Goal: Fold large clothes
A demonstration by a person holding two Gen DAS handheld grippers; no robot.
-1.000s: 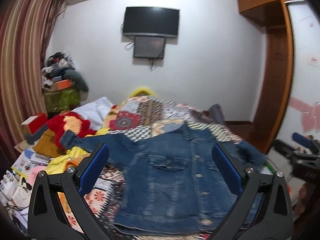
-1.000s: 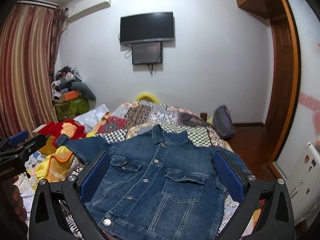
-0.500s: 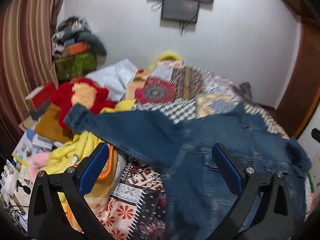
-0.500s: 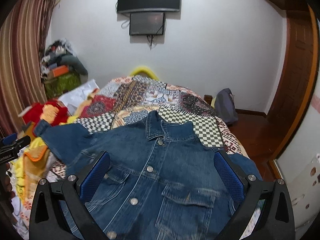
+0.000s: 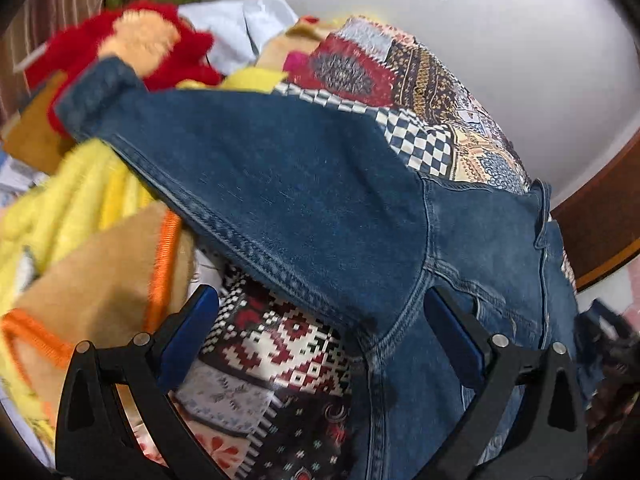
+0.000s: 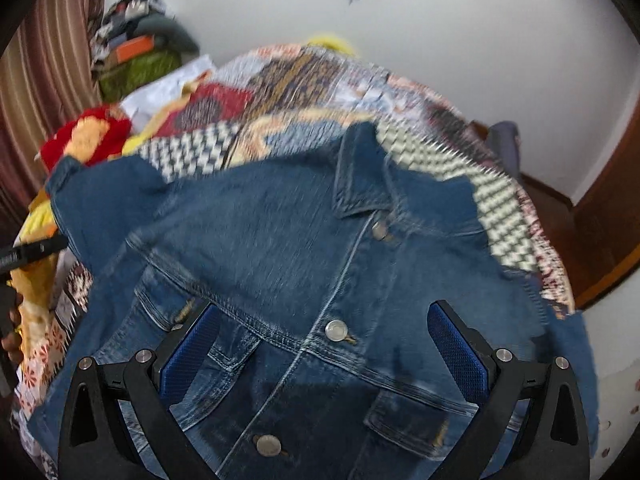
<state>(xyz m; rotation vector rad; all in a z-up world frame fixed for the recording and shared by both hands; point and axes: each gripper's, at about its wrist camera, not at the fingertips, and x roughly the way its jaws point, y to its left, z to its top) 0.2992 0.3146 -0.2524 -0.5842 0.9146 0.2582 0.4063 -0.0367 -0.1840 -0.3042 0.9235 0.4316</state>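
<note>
Since the denim jacket (image 6: 304, 264) is spread front-up and buttoned on the patchwork bedspread (image 6: 288, 80), it looks set up for folding — flat body, collar (image 6: 360, 176) toward the far wall, one sleeve (image 5: 248, 168) stretched out to the side so it can be flipped inward. No fold is in yet as far as I can tell.

The left gripper (image 5: 320, 348) hangs just above the spot where that sleeve meets the body, right by the armpit seam, fingers spread wide with nothing between them. My guess is it's lining up to pinch the sleeve there. The right gripper (image 6: 320, 344) is over the chest, near the button placket, also wide apart and empty. The right view is blurred, so I can't say whether it's touching cloth.

Material-wise, the denim is thick and stiff with heavy double-stitched seams, metal buttons and flap pockets — it should hold a crease but the seams will bunch. The sleeve cuff (image 5: 92, 92) rests on a messy pile: a fuzzy yellow towel (image 5: 68, 192) and a red plush thing (image 5: 132, 36), soft and lumpy, so that end could snag or drag.
</note>
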